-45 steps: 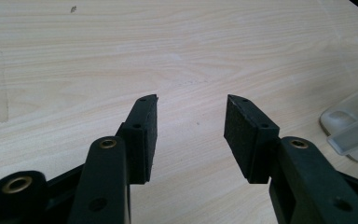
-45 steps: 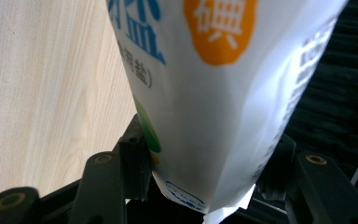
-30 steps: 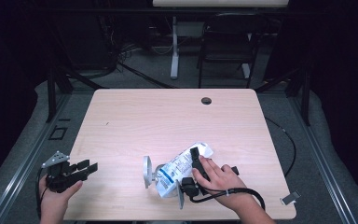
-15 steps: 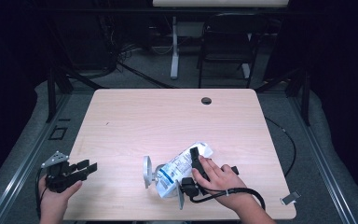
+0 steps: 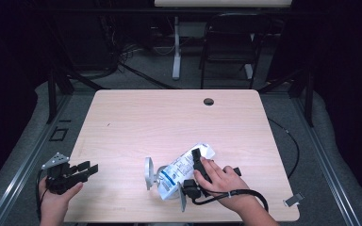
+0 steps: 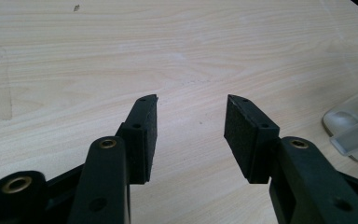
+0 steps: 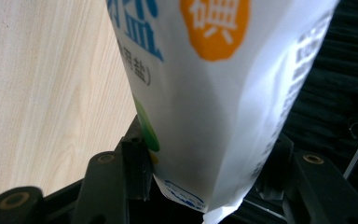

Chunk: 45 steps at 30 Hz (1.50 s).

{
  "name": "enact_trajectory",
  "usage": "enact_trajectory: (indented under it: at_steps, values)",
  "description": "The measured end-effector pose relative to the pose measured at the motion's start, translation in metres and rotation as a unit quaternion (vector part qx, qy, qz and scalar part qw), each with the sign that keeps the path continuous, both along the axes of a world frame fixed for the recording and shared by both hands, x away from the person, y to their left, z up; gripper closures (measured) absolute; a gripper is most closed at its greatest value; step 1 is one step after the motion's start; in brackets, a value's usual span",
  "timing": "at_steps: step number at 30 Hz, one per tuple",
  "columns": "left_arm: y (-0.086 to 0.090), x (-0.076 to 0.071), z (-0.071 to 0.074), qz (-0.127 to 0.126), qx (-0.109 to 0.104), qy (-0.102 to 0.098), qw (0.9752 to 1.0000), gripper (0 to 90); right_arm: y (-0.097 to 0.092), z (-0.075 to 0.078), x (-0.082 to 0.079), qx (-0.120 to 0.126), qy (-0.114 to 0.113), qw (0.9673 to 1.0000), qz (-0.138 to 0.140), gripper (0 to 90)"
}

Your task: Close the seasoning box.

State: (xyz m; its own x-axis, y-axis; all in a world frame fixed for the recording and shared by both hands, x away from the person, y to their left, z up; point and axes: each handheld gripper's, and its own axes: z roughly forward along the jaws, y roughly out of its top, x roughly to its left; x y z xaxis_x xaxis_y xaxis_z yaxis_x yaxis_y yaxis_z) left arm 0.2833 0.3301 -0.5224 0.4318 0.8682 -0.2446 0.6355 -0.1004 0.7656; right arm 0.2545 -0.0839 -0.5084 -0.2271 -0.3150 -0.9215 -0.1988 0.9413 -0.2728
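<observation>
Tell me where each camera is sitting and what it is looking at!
High view: above the person's side, looking forward and down at the table; both hands, the left gripper and right gripper show.
Left gripper view: rides the left gripper, looking along its open jaws over bare wood toward a clear thing.
Right gripper view: rides the right gripper, looking along jaws pressed on a white bag.
Shared: the high and right gripper views both show the white bag.
</observation>
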Motion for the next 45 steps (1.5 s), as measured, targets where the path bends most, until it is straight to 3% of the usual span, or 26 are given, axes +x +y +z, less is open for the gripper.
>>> enact_trajectory:
  at_steps: [45]
  values:
    - [0.0011,0.0006,-0.0015,0.002,0.0,0.002,1.0,54.8,-0.0002,0.0014,-0.0022,-0.017,-0.005,0.9998,0.006,54.0]
